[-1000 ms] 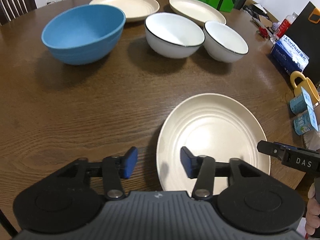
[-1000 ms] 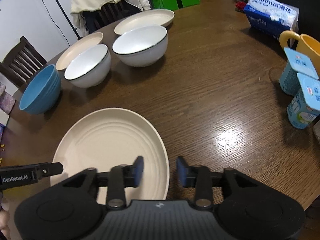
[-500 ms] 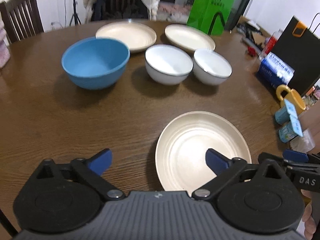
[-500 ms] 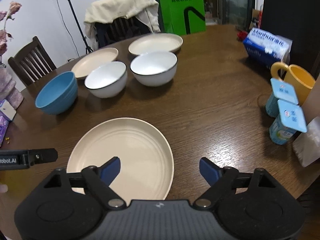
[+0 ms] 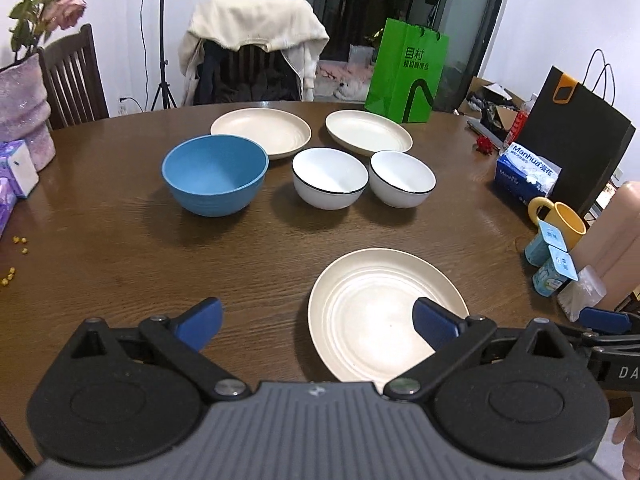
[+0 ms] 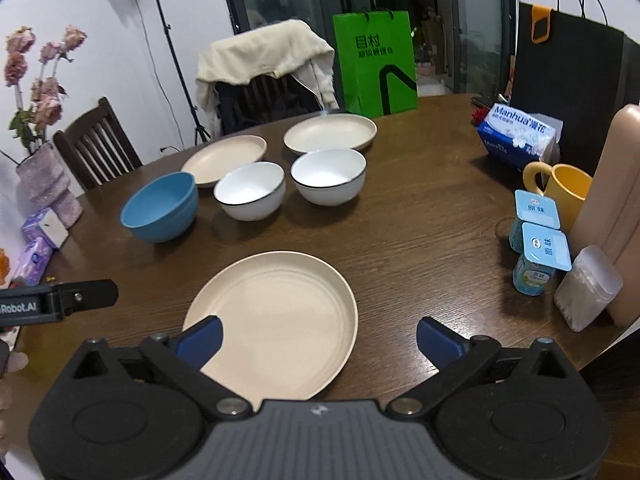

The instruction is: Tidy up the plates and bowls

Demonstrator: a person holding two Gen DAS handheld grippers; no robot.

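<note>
Plates and bowls are what we sort: the near cream plate (image 5: 384, 312) lies flat by the desk's (image 5: 120, 264) near edge, free of both claws. Our left claw (image 5: 316, 320) and right claw (image 6: 318, 336) have just been opening; both now gape wide with nothing between them, higher above the plate than a second ago. We judge this plate placed. Toward the far edge wait the blue bowl (image 5: 214, 178), two white bowls (image 5: 330, 178) and two more plates (image 5: 260, 132).

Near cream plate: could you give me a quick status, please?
Both grippers, left and right, open, empty. Round cream plate flat on wooden table. Nothing in the way.
</note>
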